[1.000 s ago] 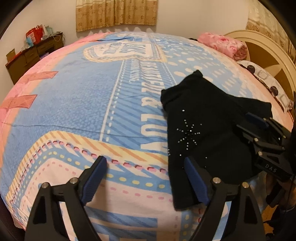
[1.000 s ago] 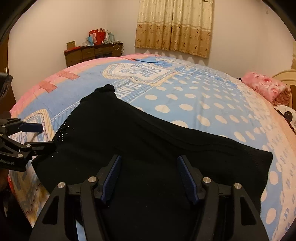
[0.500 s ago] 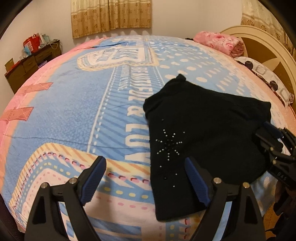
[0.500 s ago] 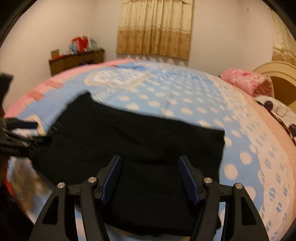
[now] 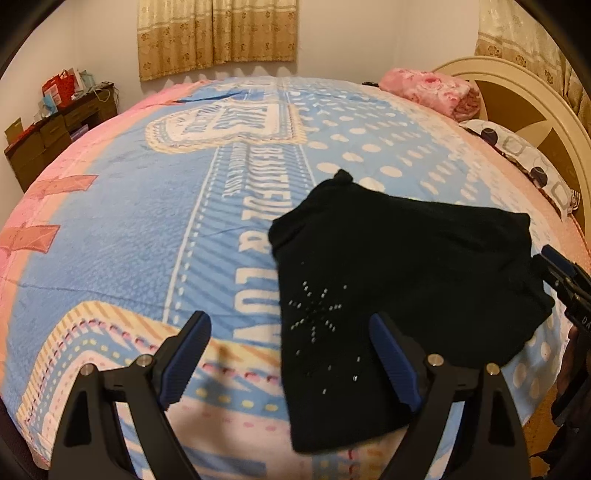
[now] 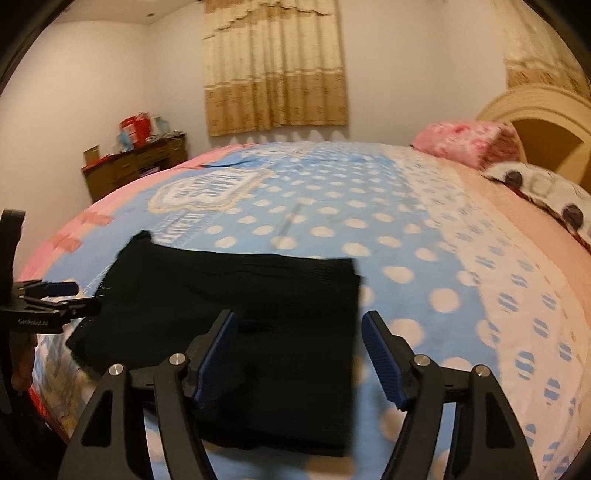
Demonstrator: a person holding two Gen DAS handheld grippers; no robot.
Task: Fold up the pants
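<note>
Two tools in view. Left tool [image 5: 290, 345] hangs over the near edge of the bed w/ jaws spread wide, nothing gripped: one blue pad sits over the bedspread, the other over the near left part of the pants. Right tool [image 6: 300, 350] also released; its jaws have just been opening, and the pants lie below and between the pads w/o being pinched.

One pair of pants [image 5: 399, 280], black, folded into a compact, roughly rectangular stack lying flat on the bed's near side, toward its right half in the left wrist view. A starburst of small silver studs [image 5: 316, 314] shows on the near left portion, plus a few scattered studs closer in. A small bump of cloth sticks out at the far left corner. Edges look a bit uneven; right wrist view is blurred, so layers can't be counted.

One bed [image 5: 155, 229], w/ blue, pink and cream bedspread, white dots and lettering. Two pillows at far right: one pink floral pillow [image 5: 430, 88], one white pillow w/ dark circles [image 5: 524, 162]. One cream headboard [image 5: 517, 92]. One brown dresser [image 5: 55, 133] far left w/ red bags on top. Tan curtains [image 5: 216, 35] on the far wall
</note>
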